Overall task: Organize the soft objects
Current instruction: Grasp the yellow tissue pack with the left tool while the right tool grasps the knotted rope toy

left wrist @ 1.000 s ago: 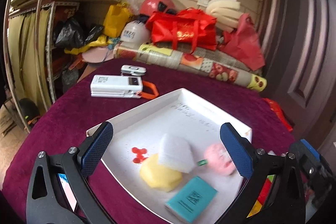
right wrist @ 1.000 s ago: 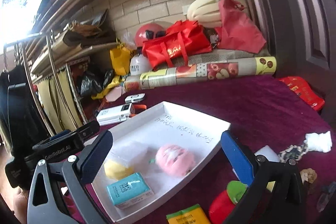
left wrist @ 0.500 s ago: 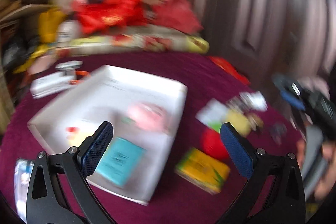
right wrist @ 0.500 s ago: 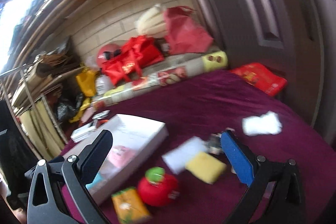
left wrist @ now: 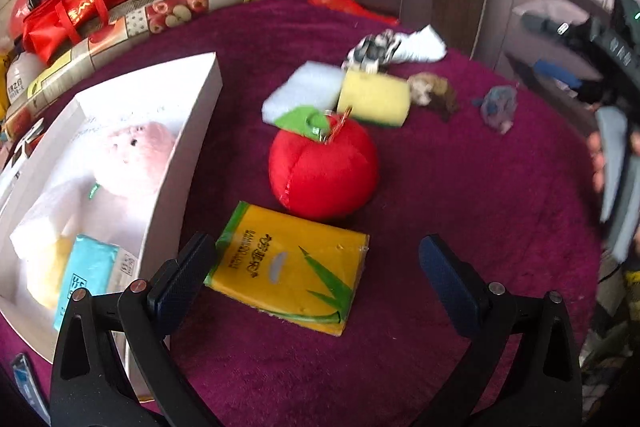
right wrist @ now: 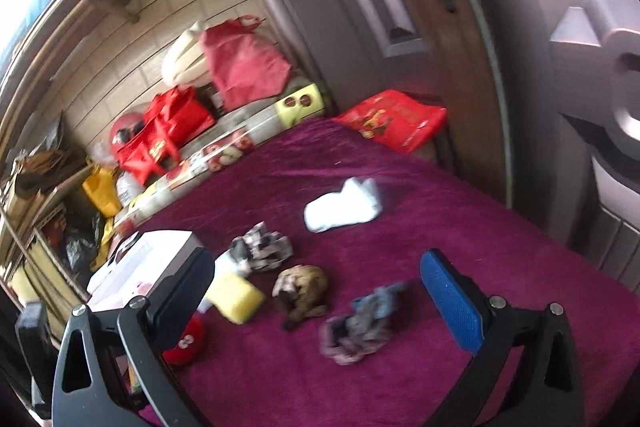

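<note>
Judging by how things lie, the sorting is partly done. The shallow white cardboard box (left wrist: 188,147) near the left edge of the maroon velvet tabletop (left wrist: 460,211) already holds a fuzzy pink plush toy (left wrist: 132,155), a teal tissue packet (left wrist: 88,271), a white foam block (left wrist: 44,223) and something soft and yellow under it.

Still loose on the cloth, right of the box:
- a flat yellow plastic-wrapped tissue packet (left wrist: 292,267), nearest the front edge
- a round red plush apple with a green felt leaf (left wrist: 324,167), just behind the packet
- a white foam slab (left wrist: 304,91) and a yellow sponge block (left wrist: 374,99), touching each other behind the apple
- a crumpled black-and-white cloth (right wrist: 262,251), a brown balled-up fabric lump (right wrist: 300,287), a bluish-grey scrunched rag (right wrist: 360,323) and a white sock-like piece (right wrist: 342,207), scattered toward the far right corner

So most of the pile remains, by my reckoning.

The left gripper (left wrist: 316,275) hangs with its jaws spread wide and empty; the yellow packet lies between them, close against the left pad. The right gripper (right wrist: 320,291) is likewise parted and empty, looking over the fabric lumps, the brown one roughly between its fingers. That view is blurred, so weave and pattern are hard to tell. The plush and foam look springy, while the wrapped packets look slick.
</note>
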A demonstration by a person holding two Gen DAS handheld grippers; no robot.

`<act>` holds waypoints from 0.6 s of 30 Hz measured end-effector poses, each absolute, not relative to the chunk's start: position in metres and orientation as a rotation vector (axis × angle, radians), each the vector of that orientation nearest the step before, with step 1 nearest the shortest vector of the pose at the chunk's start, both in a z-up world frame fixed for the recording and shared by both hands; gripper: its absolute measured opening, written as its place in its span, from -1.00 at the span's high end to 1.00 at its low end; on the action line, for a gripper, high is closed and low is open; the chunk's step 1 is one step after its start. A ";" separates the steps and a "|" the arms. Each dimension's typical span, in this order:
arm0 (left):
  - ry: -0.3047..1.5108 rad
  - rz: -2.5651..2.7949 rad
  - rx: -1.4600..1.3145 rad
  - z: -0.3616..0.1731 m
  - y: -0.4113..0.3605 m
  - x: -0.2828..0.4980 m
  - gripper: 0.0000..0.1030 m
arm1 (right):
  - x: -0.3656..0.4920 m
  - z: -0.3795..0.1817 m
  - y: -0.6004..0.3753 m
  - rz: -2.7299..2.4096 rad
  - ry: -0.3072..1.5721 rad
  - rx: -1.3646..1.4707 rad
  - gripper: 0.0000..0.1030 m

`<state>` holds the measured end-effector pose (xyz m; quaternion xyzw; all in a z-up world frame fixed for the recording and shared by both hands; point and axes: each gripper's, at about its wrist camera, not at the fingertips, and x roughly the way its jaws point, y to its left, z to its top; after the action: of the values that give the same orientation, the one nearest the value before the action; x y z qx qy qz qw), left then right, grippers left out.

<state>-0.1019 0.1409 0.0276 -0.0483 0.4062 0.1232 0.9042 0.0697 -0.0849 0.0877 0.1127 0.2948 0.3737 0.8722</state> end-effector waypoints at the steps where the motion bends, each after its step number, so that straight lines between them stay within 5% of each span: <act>1: 0.856 0.273 -0.089 0.024 0.140 -0.098 -0.99 | 0.074 0.088 -0.090 0.769 0.618 0.242 -1.00; 15: 0.839 0.306 -0.072 0.034 0.130 -0.114 -0.90 | 0.087 0.045 -0.041 0.807 0.833 -0.170 -1.00; 18: 0.865 0.337 -0.049 0.033 0.135 -0.110 -0.90 | 0.090 0.037 -0.034 0.829 0.892 -0.208 -0.67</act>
<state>-0.1102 0.1349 0.0335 -0.0235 0.4170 0.1623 0.8940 0.0896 -0.0340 0.0370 -0.0975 0.4181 0.3885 0.8153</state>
